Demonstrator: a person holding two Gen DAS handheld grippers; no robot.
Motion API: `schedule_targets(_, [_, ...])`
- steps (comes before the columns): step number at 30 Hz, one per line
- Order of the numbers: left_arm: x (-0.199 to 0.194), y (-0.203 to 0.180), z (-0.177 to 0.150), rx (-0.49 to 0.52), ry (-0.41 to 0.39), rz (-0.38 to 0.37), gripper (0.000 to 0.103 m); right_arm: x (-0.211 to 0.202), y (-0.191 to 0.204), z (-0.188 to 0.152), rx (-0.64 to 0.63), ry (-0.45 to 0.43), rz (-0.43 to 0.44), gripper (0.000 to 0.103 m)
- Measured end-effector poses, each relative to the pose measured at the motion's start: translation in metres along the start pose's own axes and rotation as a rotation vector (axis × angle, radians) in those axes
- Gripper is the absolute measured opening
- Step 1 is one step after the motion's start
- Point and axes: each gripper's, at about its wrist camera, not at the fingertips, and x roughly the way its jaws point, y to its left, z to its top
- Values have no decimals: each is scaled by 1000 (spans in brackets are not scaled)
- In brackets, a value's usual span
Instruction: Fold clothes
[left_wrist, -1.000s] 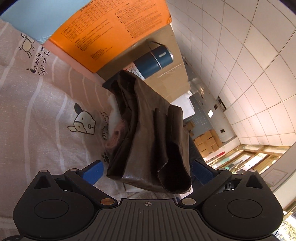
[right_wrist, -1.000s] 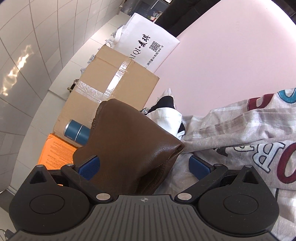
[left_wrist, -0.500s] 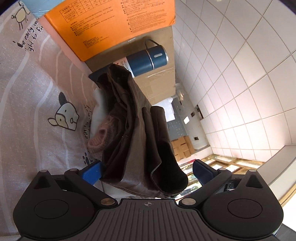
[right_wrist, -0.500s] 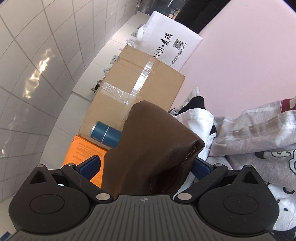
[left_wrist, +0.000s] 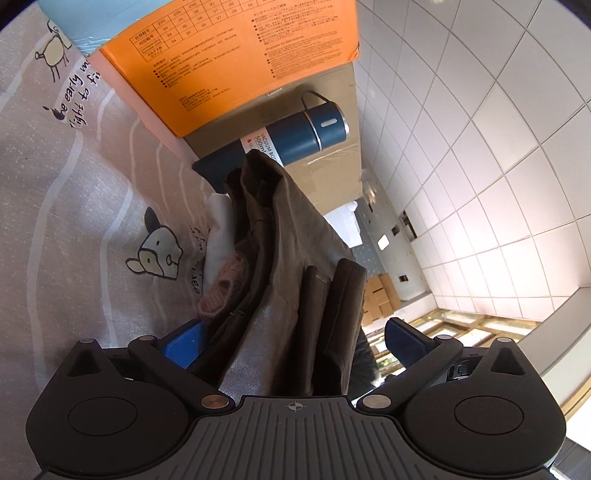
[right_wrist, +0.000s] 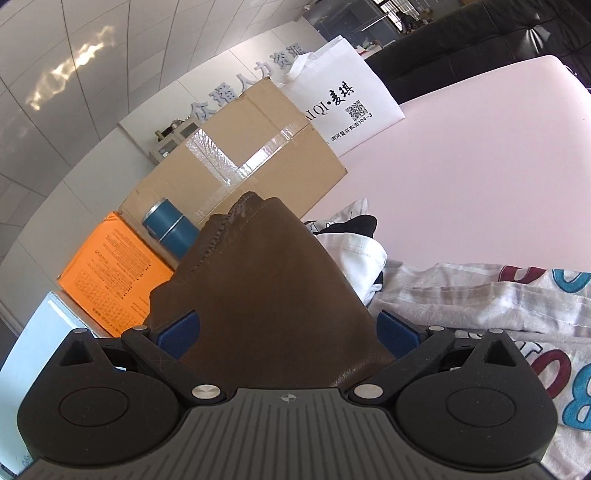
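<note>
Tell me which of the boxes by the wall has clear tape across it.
The plain brown cardboard box: a shiny clear tape strip runs across it. The orange box beside it is covered in printed text and shows no tape.

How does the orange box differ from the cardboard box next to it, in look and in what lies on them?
The orange box is bright orange with printed black text and tables; the cardboard box is plain brown, sealed with clear tape. In the right wrist view the orange box looks smaller than the cardboard box. A blue flask lies against the cardboard box, not on the orange box. Both stand side by side along the tiled wall.
</note>
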Motion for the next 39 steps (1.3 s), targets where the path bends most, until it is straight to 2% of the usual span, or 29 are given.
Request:
schedule_targets(5, [1, -1, -3, 38, 10, 22, 103, 34, -3, 3, -22, 57, 12, 103])
schedule_targets(9, [1, -9, -10, 126, 16, 69, 103, 37, 0, -1, -5, 71, 22, 103])
schedule_targets(11, [2, -12, -12, 166, 16, 100, 103, 24, 9, -6, -51, 83, 57, 103])
schedule_targets(14, [2, -13, -12, 186, 11, 109, 103, 0, 25, -16, -126, 105, 182, 103])
schedule_targets(15, [1, -13, -12, 189, 8, 111, 103, -1, 26, -18, -133, 110, 196, 103])
schedule_targets(17, [1, -13, -13, 205, 6, 127, 102, 3, 26, -20, -135, 118, 185, 103])
schedule_targets(22, [6, -17, -18, 292, 21, 205, 89, 14, 26, -26, -139, 136, 159, 103])
schedule_targets(27, [8, -20, -24, 352, 30, 245, 81, 43, 14, -36, -119, 170, 72, 103])
schedule_targets(30, [4, -26, -27, 386, 21, 250, 76, 45, 17, -44, -133, 175, 54, 94])
schedule_targets(31, [2, -30, -29, 415, 12, 250, 74, 38, 20, -46, -141, 163, 52, 87])
schedule_targets(33, [-2, -40, -36, 479, 4, 240, 60, 25, 26, -49, -150, 140, 53, 78])
schedule_targets(34, [-3, -44, -40, 505, 2, 241, 56, 16, 29, -51, -152, 128, 57, 72])
schedule_targets(36, [-4, -52, -48, 559, 0, 243, 44, 2, 33, -57, -163, 105, 55, 57])
schedule_targets(37, [-6, -57, -51, 585, -2, 243, 41, -3, 35, -59, -163, 101, 45, 43])
schedule_targets(39, [-14, -65, -57, 617, -23, 225, 31, -11, 37, -62, -156, 99, 30, 35])
